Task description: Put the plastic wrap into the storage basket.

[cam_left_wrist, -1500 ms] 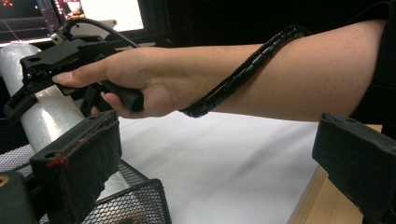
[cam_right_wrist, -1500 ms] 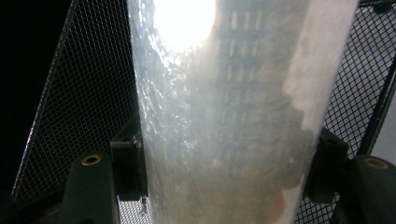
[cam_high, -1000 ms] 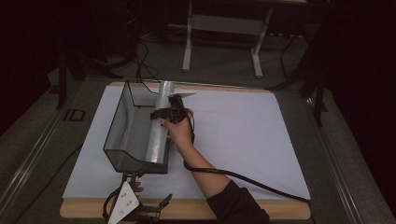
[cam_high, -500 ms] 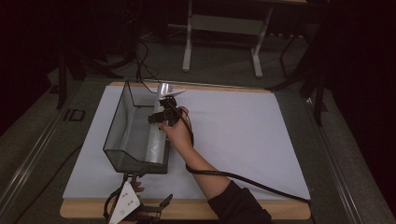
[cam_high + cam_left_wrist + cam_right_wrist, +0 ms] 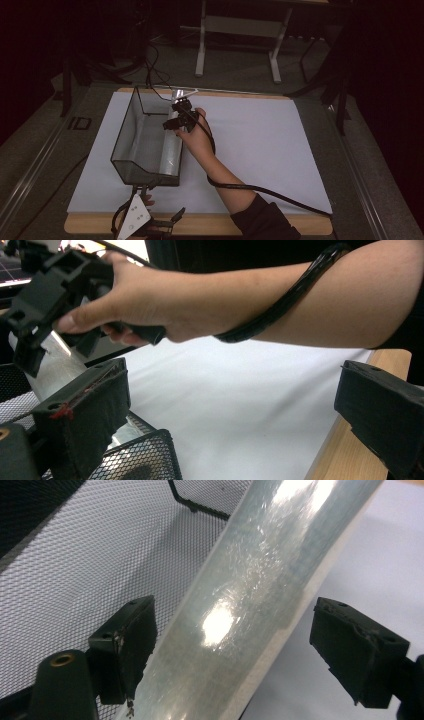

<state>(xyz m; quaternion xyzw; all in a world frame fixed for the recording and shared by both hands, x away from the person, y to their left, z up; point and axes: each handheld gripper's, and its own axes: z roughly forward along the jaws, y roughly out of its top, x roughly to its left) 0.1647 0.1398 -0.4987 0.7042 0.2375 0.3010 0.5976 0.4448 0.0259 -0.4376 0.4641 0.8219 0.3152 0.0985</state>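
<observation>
R gripper (image 5: 176, 119), jaws just opened & clear of the shiny roll (image 5: 172, 145), has let it rest along the mesh basket (image 5: 125, 150) w/ its far end propped over the rim, while L gripper (image 5: 150, 227) waits open near the table's front edge.

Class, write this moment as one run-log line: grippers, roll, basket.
right gripper: open, jaws just opened, astride roll, pads clear | roll: leaning on mesh basket | left gripper: open, holding nothing
</observation>
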